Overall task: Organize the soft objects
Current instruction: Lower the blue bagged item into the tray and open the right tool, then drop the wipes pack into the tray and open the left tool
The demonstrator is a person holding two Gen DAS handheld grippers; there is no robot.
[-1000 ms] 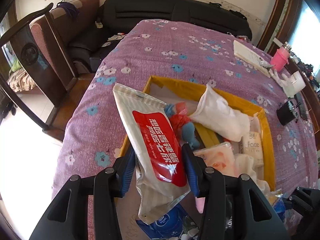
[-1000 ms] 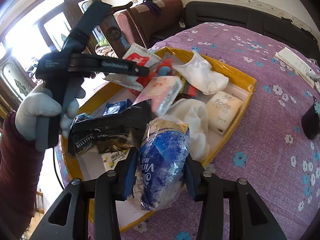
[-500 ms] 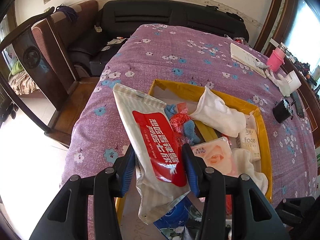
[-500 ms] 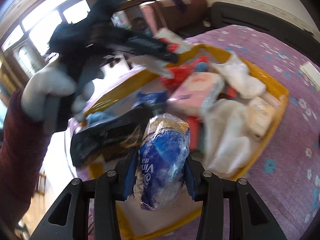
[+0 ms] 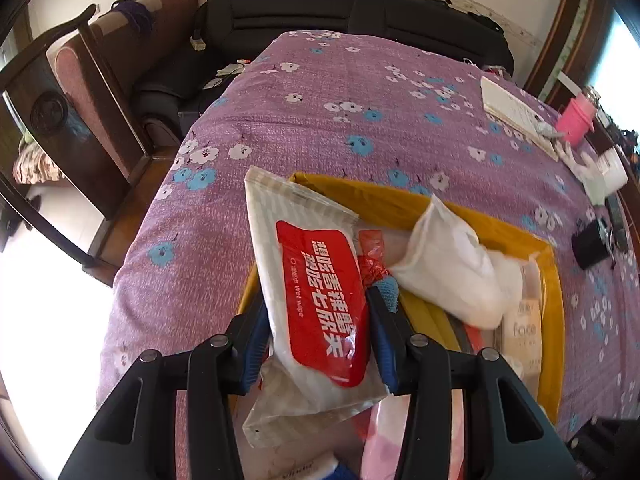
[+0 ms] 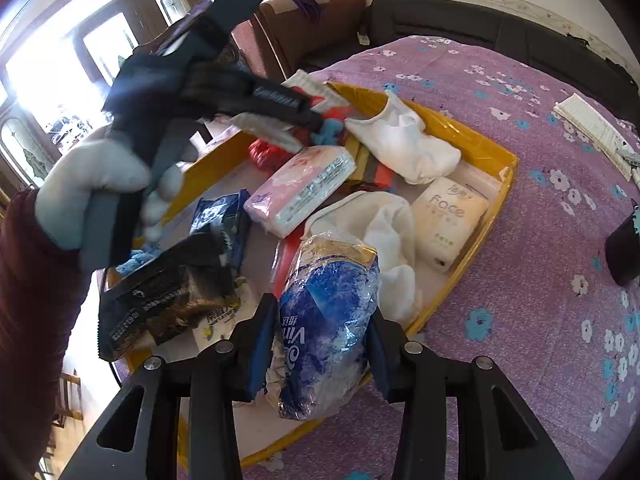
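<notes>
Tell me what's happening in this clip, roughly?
A person is sorting soft packs in a yellow tray on a purple floral cloth. The left tongs grip a red-labelled wet-wipe pack and the right tongs a blue tissue pack, both held over the tray and not yet placed.

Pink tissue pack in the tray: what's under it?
The pink tissue pack lies partly on folded striped fabric in the yellow tray, with a red bag beside it. Whatever lies directly beneath is covered.

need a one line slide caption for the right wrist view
Right gripper clamps a blue tissue pack over the yellow tray of soft goods on a purple floral cloth.
</notes>
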